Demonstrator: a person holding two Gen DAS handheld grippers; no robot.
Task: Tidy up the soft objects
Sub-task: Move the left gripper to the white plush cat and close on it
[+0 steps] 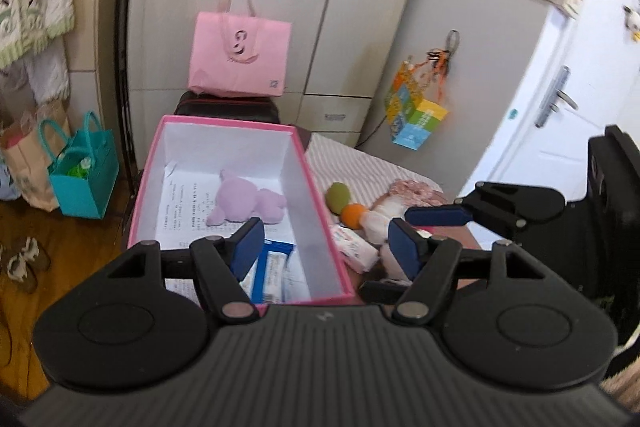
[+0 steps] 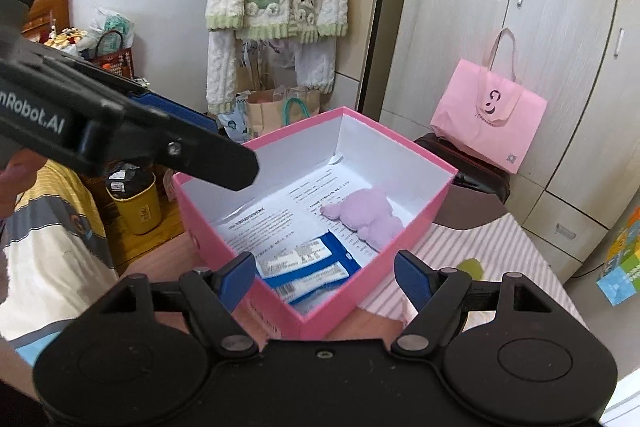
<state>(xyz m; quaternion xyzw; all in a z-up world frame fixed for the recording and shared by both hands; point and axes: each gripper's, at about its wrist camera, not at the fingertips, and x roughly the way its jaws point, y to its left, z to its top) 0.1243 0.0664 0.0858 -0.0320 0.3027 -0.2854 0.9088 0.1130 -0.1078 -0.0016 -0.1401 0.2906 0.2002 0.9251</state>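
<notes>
A pink box (image 1: 138, 203) (image 2: 360, 283) with white inner walls stands open on the table. Inside lie a purple plush toy (image 1: 244, 201) (image 2: 368, 215), blue and white packets (image 1: 276, 271) (image 2: 312, 267) and printed sheets. Right of the box lie a soft toy with a green head and orange beak (image 1: 348, 207), a white tissue pack (image 1: 356, 247) and a floral cloth item (image 1: 412, 191). My left gripper (image 1: 328, 249) hangs open and empty over the box's near right wall. My right gripper (image 2: 326, 277) is open and empty above the box's near corner. Its fingers (image 1: 436, 215) reach in from the right.
A pink tote bag (image 1: 240, 59) stands on a dark case behind the box, before a wardrobe. A teal bag (image 1: 84, 175) and paper bags sit on the floor at the left. A yellow bin (image 2: 136, 207) and the person's striped sleeve (image 2: 48, 227) are left of the table.
</notes>
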